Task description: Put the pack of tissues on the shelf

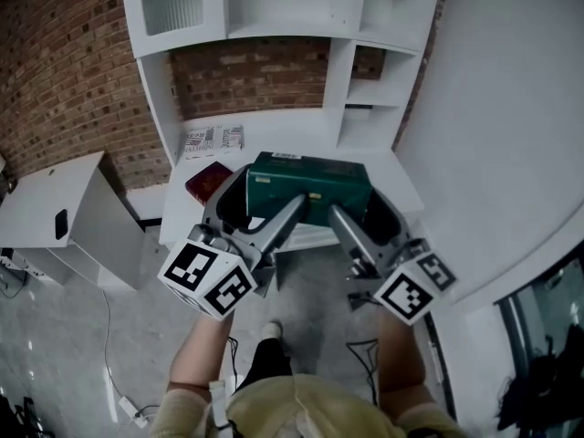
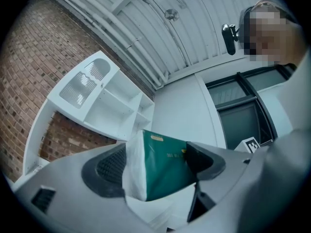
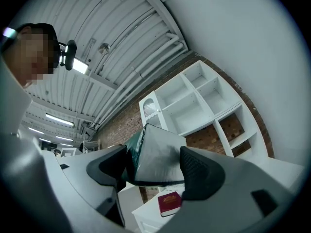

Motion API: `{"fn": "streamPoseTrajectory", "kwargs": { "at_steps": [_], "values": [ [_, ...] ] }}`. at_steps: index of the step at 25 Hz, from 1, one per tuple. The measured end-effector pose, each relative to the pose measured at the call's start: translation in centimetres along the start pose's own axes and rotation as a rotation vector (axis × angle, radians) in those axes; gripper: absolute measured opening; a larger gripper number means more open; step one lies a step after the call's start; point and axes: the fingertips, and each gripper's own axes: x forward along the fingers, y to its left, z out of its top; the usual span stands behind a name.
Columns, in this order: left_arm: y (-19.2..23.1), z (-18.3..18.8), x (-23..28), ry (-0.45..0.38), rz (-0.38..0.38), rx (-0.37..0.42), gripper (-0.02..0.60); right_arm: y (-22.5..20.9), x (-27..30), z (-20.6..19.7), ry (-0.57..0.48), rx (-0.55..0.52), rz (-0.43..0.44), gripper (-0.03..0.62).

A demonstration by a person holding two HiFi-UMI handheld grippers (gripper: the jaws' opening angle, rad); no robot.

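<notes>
White laminate shelf unit [image 1: 274, 16] with square open compartments, backed by a rough red brick wall [image 1: 64, 62]; below it, a smooth white tabletop [image 1: 274, 128]. The green film-wrapped pack of tissues [image 1: 308, 185], a soft block, hangs in front of the tabletop. The left gripper [image 1: 248, 210] and right gripper [image 1: 370, 217] each clamp one end. It is probably light, squashy and slippery, so end grips suit it. A small red book [image 1: 208, 181] lies on the tabletop.

The left gripper [image 1: 248, 210] and right gripper [image 1: 363, 215] have smooth grey shells; their pads [image 2: 111, 165] are black and ribbed; each carries a white cube [image 1: 208, 279] printed with black square markers; the person wears a pale yellow top [image 1: 301, 409], dark trousers [image 1: 269, 363], a light shoe [image 1: 271, 328].
</notes>
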Motion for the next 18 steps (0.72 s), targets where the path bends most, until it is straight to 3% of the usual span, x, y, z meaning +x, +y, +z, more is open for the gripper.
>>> {"fn": "streamPoseTrajectory", "kwargs": {
  "at_steps": [18],
  "values": [
    [16.0,3.4,13.9,-0.044,-0.098,0.090,0.394,-9.6,18.5,3.3,-0.053,-0.120,-0.036,0.345]
  ]
}}
